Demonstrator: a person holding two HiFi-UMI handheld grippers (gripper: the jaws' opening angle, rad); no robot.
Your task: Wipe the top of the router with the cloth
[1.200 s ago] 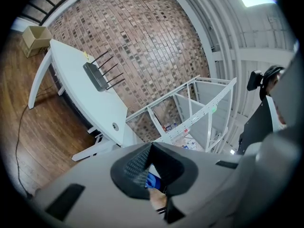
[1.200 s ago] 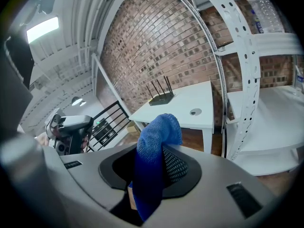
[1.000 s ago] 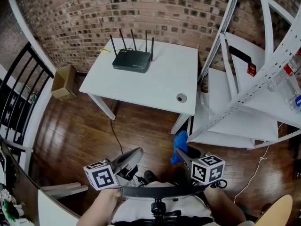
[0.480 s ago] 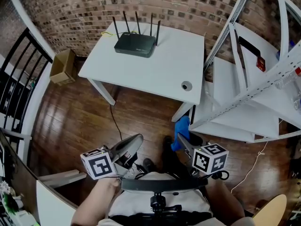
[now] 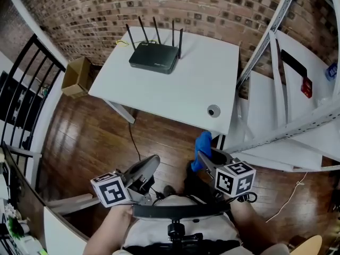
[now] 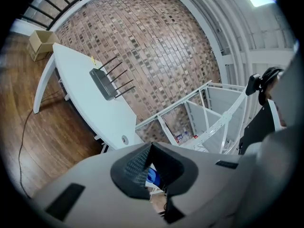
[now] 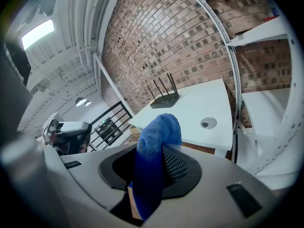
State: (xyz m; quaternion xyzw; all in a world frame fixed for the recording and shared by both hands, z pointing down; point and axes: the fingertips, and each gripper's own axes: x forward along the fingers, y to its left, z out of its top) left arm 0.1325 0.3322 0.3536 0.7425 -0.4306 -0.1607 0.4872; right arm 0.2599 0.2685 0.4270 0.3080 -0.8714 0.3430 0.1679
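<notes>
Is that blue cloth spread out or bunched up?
Bunched up: the blue cloth is a folded wad, pinched between the jaws of the right gripper.

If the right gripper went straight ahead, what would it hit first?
Its blue cloth would probably touch the white table, near the round cable hole, before the router; depth is unclear.

The left tool (image 5: 152, 162) has its jaws together; the right tool (image 5: 202, 158) grips the cloth (image 5: 202, 144) (both held low, side by side).
</notes>
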